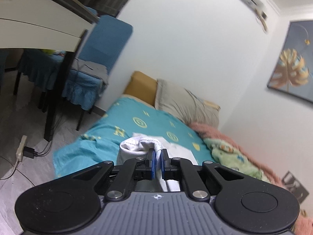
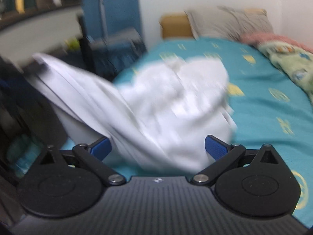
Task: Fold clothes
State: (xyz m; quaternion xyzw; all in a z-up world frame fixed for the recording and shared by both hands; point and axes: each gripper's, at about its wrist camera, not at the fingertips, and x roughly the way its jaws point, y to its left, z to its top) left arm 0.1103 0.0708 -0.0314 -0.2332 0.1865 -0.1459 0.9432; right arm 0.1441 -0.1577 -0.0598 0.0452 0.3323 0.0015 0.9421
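A white garment (image 1: 137, 146) hangs bunched over the teal bedspread (image 1: 127, 123). My left gripper (image 1: 158, 161) is shut on a fold of it, with the cloth pinched between the blue pads and lifted above the bed. In the right wrist view the white garment (image 2: 166, 105) is blurred; it stretches up to the left and spreads over the teal bedspread (image 2: 264, 101). My right gripper (image 2: 158, 148) is open, its blue pads (image 2: 217, 146) wide apart on either side of the cloth, not holding it.
A grey pillow (image 1: 187, 105) and a pink and green blanket (image 1: 230, 150) lie at the bed's far and right side by the wall. A blue-covered chair (image 1: 93, 62) and a white table (image 1: 39, 19) stand left of the bed. A power strip (image 1: 21, 146) lies on the floor.
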